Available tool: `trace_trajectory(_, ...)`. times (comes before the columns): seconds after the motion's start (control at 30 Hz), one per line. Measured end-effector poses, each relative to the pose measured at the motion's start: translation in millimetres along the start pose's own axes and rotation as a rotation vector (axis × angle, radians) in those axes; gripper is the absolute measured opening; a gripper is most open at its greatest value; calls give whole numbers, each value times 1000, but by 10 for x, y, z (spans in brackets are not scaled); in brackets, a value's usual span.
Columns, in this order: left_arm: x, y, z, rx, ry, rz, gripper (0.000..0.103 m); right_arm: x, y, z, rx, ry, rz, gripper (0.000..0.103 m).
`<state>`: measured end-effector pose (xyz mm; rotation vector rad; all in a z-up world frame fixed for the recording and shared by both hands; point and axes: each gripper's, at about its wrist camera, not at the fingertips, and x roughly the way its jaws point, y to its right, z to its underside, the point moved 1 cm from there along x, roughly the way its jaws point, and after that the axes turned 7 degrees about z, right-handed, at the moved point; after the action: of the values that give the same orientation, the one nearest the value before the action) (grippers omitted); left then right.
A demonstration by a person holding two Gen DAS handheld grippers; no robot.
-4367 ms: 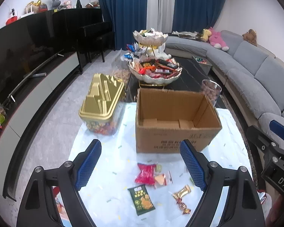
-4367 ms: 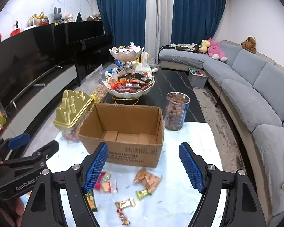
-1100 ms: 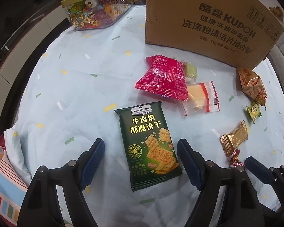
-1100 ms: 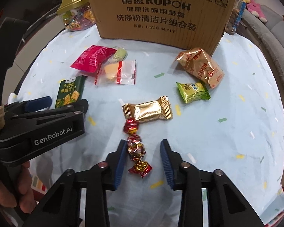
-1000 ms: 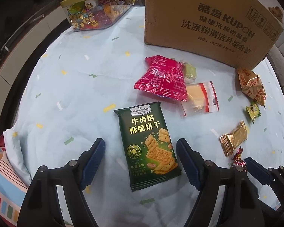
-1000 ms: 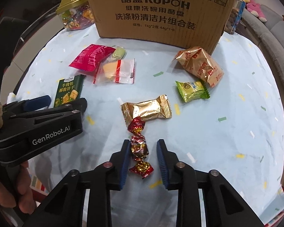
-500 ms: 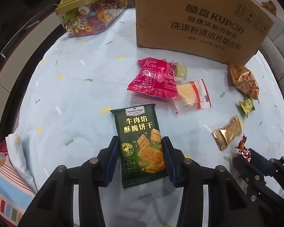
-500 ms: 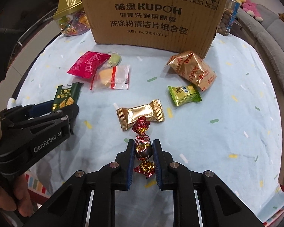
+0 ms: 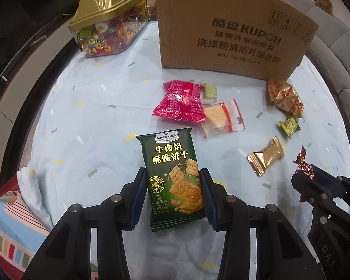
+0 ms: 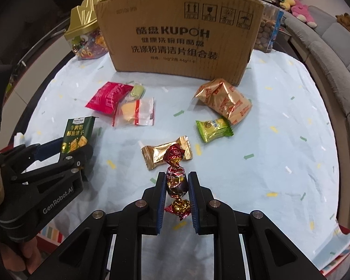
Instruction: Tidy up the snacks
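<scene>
My left gripper [image 9: 172, 182] is shut on a dark green cracker packet [image 9: 172, 175] and holds it just above the cloth; the packet also shows in the right wrist view [image 10: 78, 134]. My right gripper [image 10: 176, 182] is shut on a red and gold foil candy string [image 10: 176, 179], lifted off the cloth; it also shows in the left wrist view [image 9: 303, 165]. The brown cardboard box [image 9: 233, 37] stands at the back, its inside hidden. Loose snacks lie in front of it: a red packet [image 9: 178, 102], a clear-wrapped cake [image 9: 221, 116], a gold candy [image 10: 165, 155], a green candy [image 10: 213, 128] and a gold-orange bag [image 10: 224, 101].
A clear candy tub with a gold lid [image 9: 109, 23] stands left of the box. A jar of brown snacks [image 10: 268, 32] stands behind the box's right side. The light blue cloth [image 10: 280, 140] covers the table. A grey sofa [image 10: 333, 46] curves along the right.
Both grippers have closed: the left on the green cracker packet, the right on the foil candy string. Both have lifted slightly and drawn back from the snacks.
</scene>
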<state>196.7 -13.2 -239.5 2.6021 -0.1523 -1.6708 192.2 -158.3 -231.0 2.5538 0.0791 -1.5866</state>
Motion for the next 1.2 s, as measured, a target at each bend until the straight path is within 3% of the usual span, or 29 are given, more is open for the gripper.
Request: trace_trajectory(1.2, -933, 262, -334, 77, 164, 38, 44, -807, 294, -329, 94, 176, 13, 20)
